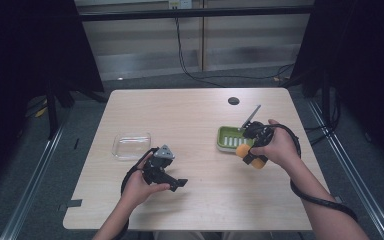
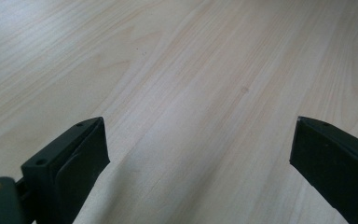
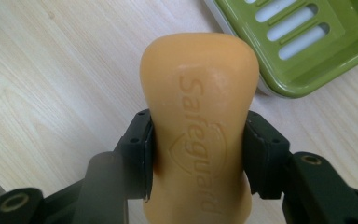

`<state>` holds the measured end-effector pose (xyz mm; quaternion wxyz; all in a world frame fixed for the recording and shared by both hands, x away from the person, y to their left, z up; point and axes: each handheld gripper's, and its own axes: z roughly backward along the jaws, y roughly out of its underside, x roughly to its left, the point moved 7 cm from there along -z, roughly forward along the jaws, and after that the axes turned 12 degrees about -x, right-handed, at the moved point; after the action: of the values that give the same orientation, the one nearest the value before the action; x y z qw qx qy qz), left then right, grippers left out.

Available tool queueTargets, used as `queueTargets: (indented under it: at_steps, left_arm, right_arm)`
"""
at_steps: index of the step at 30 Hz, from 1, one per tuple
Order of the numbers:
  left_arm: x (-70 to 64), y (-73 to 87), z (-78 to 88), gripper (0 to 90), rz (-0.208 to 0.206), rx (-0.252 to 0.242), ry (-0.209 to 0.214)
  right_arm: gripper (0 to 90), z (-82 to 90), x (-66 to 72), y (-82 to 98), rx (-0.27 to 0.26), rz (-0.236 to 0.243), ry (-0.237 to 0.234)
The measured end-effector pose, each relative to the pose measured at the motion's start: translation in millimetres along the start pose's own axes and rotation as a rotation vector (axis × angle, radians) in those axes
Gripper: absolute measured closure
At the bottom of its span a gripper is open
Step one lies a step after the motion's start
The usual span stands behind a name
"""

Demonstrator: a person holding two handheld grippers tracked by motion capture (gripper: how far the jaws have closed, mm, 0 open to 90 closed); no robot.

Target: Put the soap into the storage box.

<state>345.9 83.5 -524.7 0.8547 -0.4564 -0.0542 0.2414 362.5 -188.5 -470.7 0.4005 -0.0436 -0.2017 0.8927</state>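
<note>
Right gripper (image 3: 198, 154): jaws pinching an orange soap bar (image 3: 198, 126) across its narrowed waist, one jaw on each long side. Embossed "Safeguard" lettering faces the camera in the right gripper view. Bar is clear of the table (image 1: 200, 130), held just beside the near edge of the green soap dish (image 3: 303, 42); bar and dish are not touching. Dish has a slotted insert w/ white showing through the slots.

High view: right hand (image 1: 275, 147) holds the gripper at the table's right side, soap bar (image 1: 247, 152) at the near-right corner of the soap dish (image 1: 227, 137). A thin grey rod-like part (image 1: 250, 116) slants up behind the dish; what it is cannot be told. Cable runs from the gripper along the right forearm.

Left gripper (image 2: 198, 154): jaws spread wide, nothing between them, bare wood surface beneath in the left gripper view. In the high view the left gripper (image 1: 180, 183) is held by the left hand (image 1: 137, 187) at front-left of the table, grey three-cornered plate on top, jaws pointing toward the table centre.

Clear plastic container (image 1: 131, 145): resting on the table just beyond the left hand, well apart from the soap dish.

Small dark round mark or hole (image 1: 233, 100) in the table top near the far edge
</note>
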Motion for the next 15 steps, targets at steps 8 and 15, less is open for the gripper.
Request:
queueTargets:
  at_steps: [8,15]
  left_arm:
    - [0.2,0.6,-0.2,3.9,0.016,-0.007,-0.002]
    - [1.2,3.0,-0.8,3.9,0.011,0.006,-0.001]
  right_arm:
    - [51.0,0.1,-1.6,-7.7,0.007,0.022,0.002]
    - [51.0,-3.0,-5.9,-12.4,0.009,0.036,0.001]
